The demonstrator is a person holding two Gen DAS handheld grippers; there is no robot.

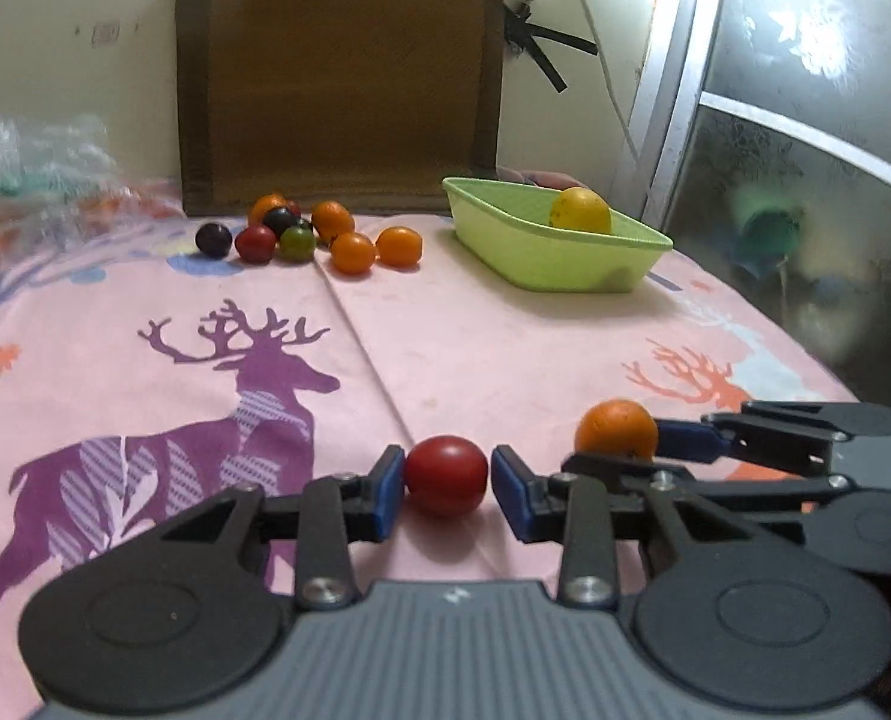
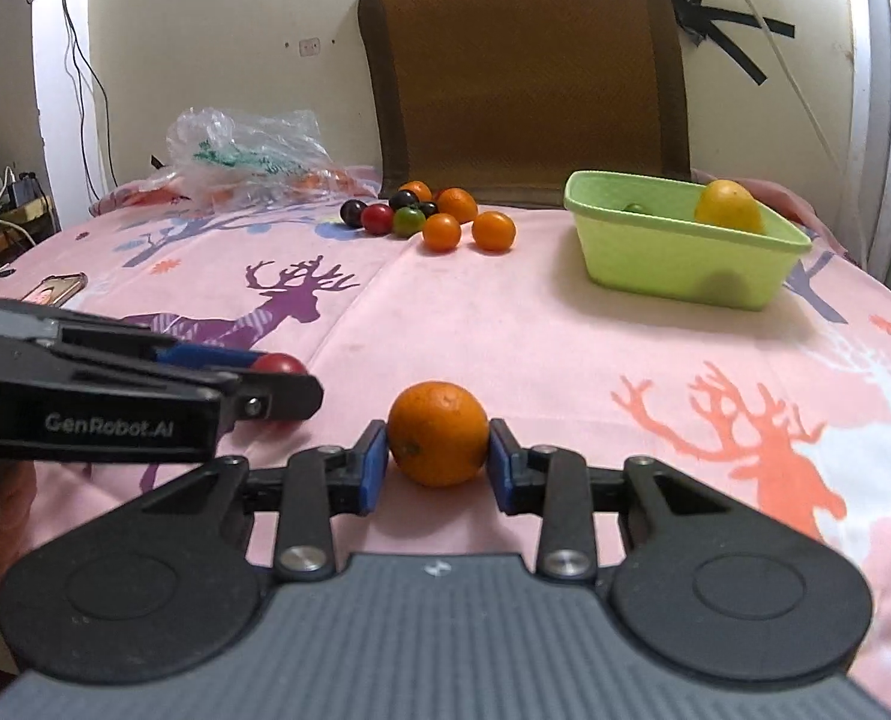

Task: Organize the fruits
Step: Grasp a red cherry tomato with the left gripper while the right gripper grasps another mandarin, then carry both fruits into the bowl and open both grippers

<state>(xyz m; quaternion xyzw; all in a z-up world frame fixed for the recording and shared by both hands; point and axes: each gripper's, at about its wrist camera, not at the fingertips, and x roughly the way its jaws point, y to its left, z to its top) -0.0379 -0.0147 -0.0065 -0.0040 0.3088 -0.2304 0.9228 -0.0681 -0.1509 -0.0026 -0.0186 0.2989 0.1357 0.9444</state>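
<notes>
Pink deer-print cloth over the table, cream wall and a brown mat behind.

Left gripper: blue pads on both sides of a red fruit, left pad touching, right pad at the skin, a hairline gap possible. Fruit sits low at the cloth; can't tell if it is lifted.

Right gripper: pads pressed on both sides of an orange, clamped. It sits just right of the left gripper, near side of the table.

Far side, middle: pile of small fruit, orange, red, green and dark purple ones, touching or just beside each other.

Far right: green tub with a yellow fruit inside, at its right end. Well apart from the pile.

Far left: crumpled clear plastic bag. Phone at the left edge of the cloth.
</notes>
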